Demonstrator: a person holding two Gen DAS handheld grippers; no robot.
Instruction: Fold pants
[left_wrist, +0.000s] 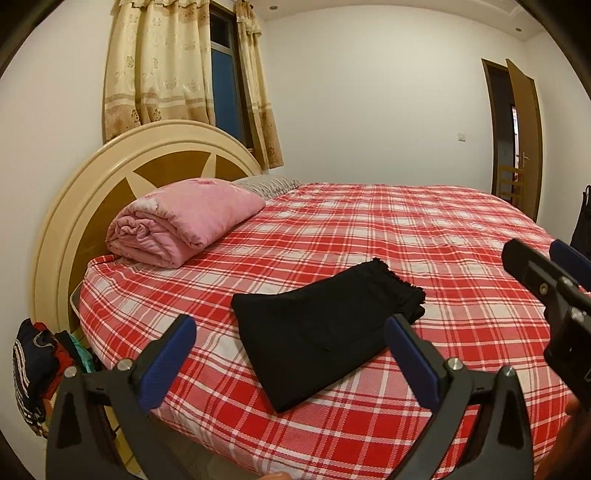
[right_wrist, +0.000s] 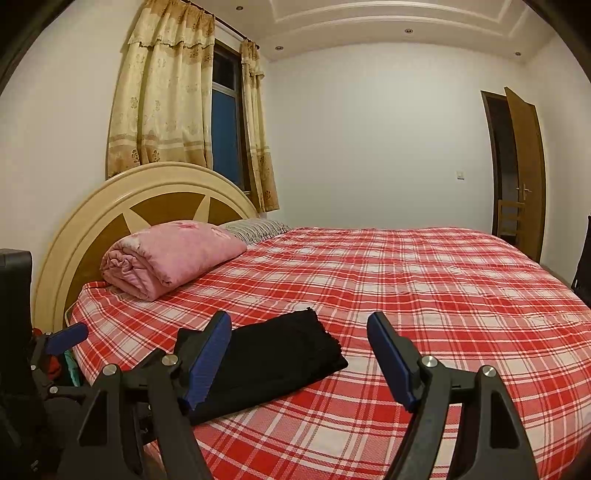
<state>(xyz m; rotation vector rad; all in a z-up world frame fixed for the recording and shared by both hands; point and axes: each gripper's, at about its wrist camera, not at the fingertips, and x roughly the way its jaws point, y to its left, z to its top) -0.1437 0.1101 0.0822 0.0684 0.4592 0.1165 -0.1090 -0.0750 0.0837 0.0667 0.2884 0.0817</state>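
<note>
Left wrist view is showing the black pants (left_wrist: 325, 332) lying folded into a compact rectangle on the red plaid bed (left_wrist: 424, 236), just ahead of the left gripper (left_wrist: 291, 343) and slightly below it; that gripper's jaws are standing wide apart with nothing between the pads, hovering clear of the cloth; over at the right edge, the right gripper (left_wrist: 543, 254) is poking into frame, also holding nothing. Right wrist view is giving the same story from the other side: the right gripper is hanging released, jaws spread, and the pants are sitting ahead and to its left, partly behind its left finger; no pad is touching fabric. Judging by the neat stacked layers and squared edges, the folding is looking essentially finished; what may be remaining is only a tidy-up of the far frayed hem end, or nothing at all; further beyond, a rolled pink blanket (left_wrist: 181, 221) is resting by the headboard.
</note>
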